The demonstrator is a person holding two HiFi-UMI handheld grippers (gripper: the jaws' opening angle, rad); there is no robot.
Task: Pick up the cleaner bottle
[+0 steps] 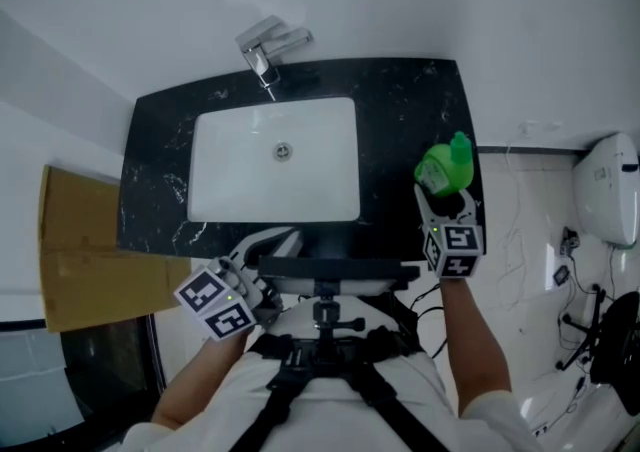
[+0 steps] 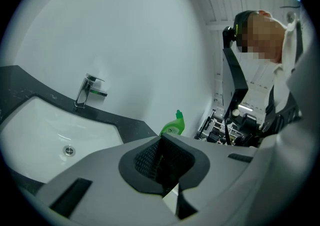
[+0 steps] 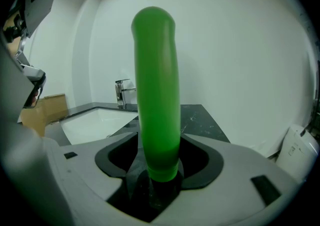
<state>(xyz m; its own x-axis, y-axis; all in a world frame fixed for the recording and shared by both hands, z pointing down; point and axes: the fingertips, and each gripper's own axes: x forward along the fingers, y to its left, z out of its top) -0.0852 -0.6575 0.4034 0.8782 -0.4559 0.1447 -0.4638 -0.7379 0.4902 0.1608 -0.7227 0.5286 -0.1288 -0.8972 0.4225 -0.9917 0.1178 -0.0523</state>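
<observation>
The green cleaner bottle [image 1: 445,168] stands at the right end of the black counter [image 1: 400,110], its cap pointing away from me. My right gripper [image 1: 447,208] is right at it. In the right gripper view the bottle [image 3: 156,95] rises between the jaws, with dark gaps on both sides, so the gripper [image 3: 159,142] is open around it. My left gripper [image 1: 270,243] hangs low at the counter's front edge with nothing in it. Its pads meet in the left gripper view [image 2: 162,157], where the bottle [image 2: 174,125] shows small, far off.
A white sink [image 1: 200,170] is set in the counter, with a chrome faucet [image 1: 270,45] behind it against the white wall. A brown cardboard sheet [image 1: 80,250] lies left of the counter. A white fixture [image 1: 610,190] and cables sit to the right.
</observation>
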